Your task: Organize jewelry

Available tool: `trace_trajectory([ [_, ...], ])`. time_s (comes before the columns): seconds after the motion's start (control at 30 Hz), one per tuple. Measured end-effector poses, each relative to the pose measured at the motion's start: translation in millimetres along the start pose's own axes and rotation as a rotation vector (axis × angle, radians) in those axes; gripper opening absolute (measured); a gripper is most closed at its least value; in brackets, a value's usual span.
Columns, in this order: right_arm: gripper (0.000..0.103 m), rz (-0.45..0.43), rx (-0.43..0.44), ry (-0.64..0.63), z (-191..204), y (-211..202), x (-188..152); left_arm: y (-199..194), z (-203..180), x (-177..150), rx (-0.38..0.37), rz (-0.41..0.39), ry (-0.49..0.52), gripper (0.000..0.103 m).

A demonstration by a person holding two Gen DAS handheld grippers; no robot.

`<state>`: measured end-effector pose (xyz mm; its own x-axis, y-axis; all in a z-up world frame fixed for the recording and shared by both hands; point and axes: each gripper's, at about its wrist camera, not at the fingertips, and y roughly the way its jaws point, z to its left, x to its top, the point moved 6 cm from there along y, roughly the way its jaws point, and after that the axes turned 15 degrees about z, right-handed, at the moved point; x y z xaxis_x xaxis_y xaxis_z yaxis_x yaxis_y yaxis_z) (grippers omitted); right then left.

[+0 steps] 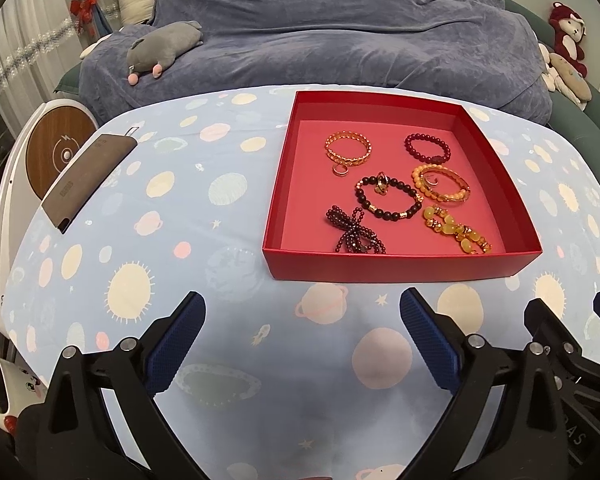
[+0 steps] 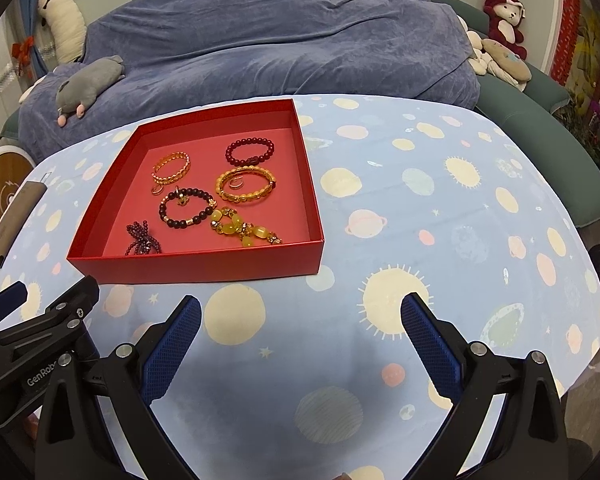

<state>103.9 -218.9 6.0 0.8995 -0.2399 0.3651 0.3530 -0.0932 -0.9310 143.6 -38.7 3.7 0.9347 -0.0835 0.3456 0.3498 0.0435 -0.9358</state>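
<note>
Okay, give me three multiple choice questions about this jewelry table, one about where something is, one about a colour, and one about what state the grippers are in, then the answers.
1. Where does the jewelry lie?
A. Inside the box
B. On the tablecloth
C. On the sofa

2. What colour is the box?
A. Green
B. Red
C. White

3. How are the two grippers?
A. Both shut on bracelets
B. One open, one shut
C. Both open and empty

Answers:
1. A: every piece, such as the gold bracelet, sits within the walls of the box.
2. B: its walls and floor are red.
3. C: the left gripper and right gripper show fingers spread over bare tablecloth.
</note>
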Motion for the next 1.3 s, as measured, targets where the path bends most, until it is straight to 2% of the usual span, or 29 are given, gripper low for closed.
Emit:
trace_trajectory([
  [1.3, 0.096, 0.008, -0.006, 0.002, 2.4, 2.6, -1.9, 2.1, 0.5, 1.6, 0.005, -0.002, -0.003, 0.093],
])
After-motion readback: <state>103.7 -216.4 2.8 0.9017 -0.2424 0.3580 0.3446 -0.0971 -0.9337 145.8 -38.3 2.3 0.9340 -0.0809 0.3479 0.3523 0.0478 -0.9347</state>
